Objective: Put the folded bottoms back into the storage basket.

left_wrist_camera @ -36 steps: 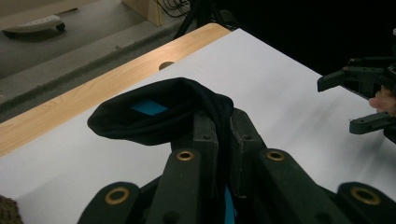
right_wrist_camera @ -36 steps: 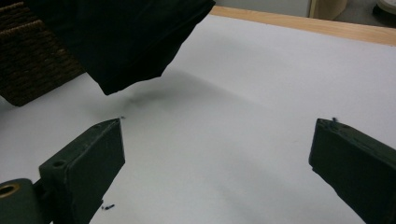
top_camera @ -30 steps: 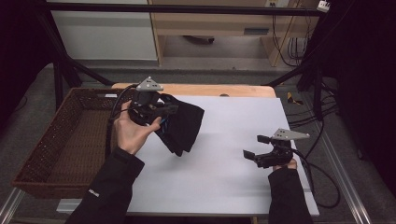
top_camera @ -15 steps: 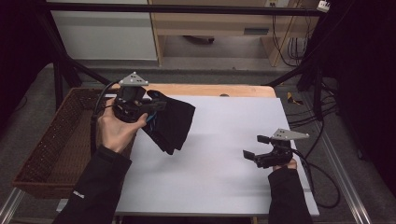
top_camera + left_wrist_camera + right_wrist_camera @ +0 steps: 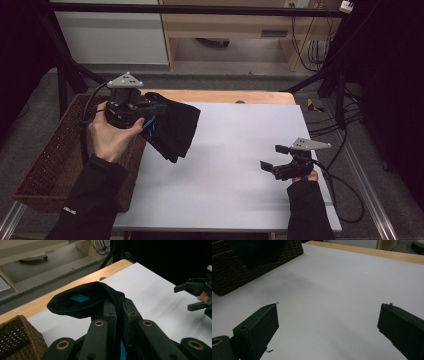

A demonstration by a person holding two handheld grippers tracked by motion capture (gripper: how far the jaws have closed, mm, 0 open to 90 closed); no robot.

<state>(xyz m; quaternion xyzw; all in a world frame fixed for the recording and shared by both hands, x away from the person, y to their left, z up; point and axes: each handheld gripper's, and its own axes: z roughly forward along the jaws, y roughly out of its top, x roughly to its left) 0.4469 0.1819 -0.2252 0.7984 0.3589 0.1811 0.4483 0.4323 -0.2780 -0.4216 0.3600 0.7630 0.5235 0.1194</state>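
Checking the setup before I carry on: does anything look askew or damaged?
Nothing stands out. The left hand-held gripper is shut on the folded black garment, held beside the wicker basket; the right hand-held gripper is open over the white table.

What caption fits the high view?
Left tool shut on a folded black cloth beside the wicker basket; right tool open.

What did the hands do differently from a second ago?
The left gripper, shut on the black cloth, carried it left, toward the wicker basket, and lifted it a little. Nothing was let go. The right gripper stayed open in the same spot on the white table.
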